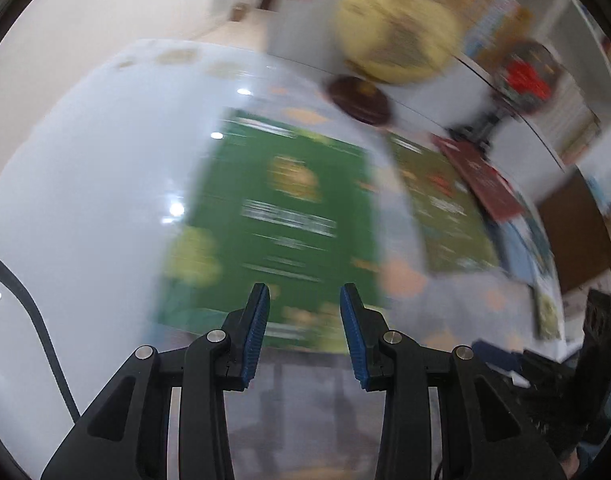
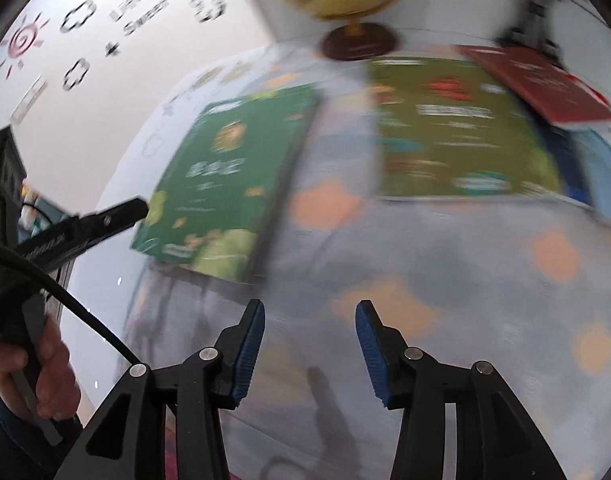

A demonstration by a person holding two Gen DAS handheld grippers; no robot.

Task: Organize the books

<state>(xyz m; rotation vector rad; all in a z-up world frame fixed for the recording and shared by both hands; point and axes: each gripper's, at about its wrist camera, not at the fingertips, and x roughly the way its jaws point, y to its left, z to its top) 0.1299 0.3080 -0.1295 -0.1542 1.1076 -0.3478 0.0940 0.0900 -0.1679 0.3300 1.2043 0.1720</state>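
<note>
Flat bright-green book [image 1: 281,216] with yellow emblem, white title lines, pale yellow-green blobs. Second flat olive-green book [image 2: 461,132], red and white marks. Dark-red flat book [image 2: 545,84]. Glossy pale grey-blue tablecloth [image 2: 485,280], orange blobs. Yellow round globe [image 1: 397,28], dark-brown base. Blue ribbed gripper pads [image 1: 257,332], black arms.

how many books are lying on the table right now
3, maybe more under the pile: a bright green book alone on the left, an olive green book to its right, and a red book overlapping that one's far corner.

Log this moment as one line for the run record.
left gripper: open, empty | right gripper: open, empty | bright green book: flat on table | olive-green book: flat | dark red book: overlaps olive book
</note>
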